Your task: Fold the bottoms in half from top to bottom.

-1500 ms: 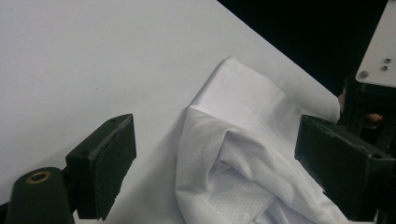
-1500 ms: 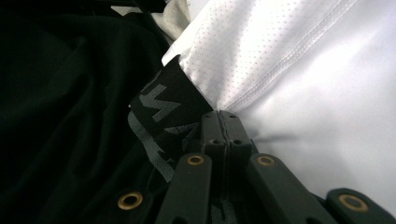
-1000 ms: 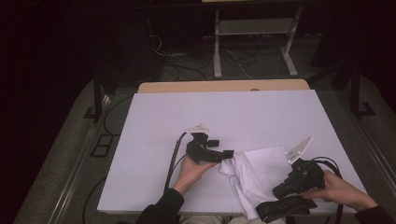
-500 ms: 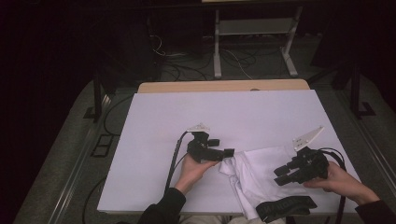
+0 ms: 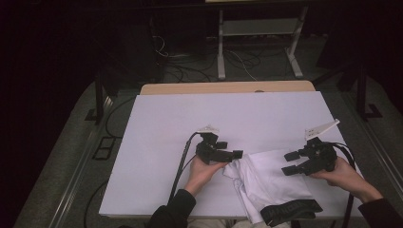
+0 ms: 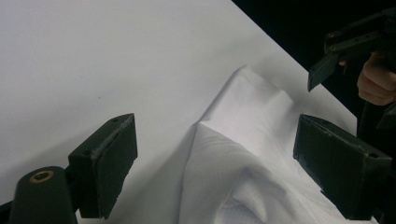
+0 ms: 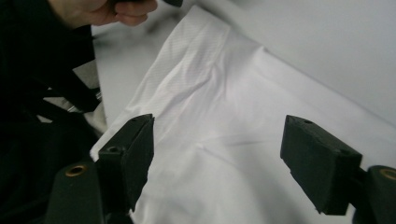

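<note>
A white garment [image 5: 266,178] with a black band [image 5: 291,211] at its near end lies rumpled on the white table cover [image 5: 228,114]. My left gripper [image 5: 239,154] rests at the cloth's left edge, pointing right. Its jaws stand open over a raised fold [image 6: 233,140], and the pads do not press on it. My right gripper [image 5: 291,163] hovers over the cloth's right part, pointing left. Its jaws have just been opening and now stand wide apart above the flat white fabric [image 7: 219,107], with nothing gripped between them.
The covered table's wooden far edge [image 5: 228,88] shows beyond the white sheet. A metal stand [image 5: 259,42] and cables lie on the dark floor behind. A cable [image 5: 183,161] trails from the left gripper toward the near edge. The person's sleeve [image 7: 37,93] is close by the right gripper.
The right gripper has moved toward the far right, risen a little, and spread its jaws. The cloth now lies flatter on the right. The left gripper has stayed put.
</note>
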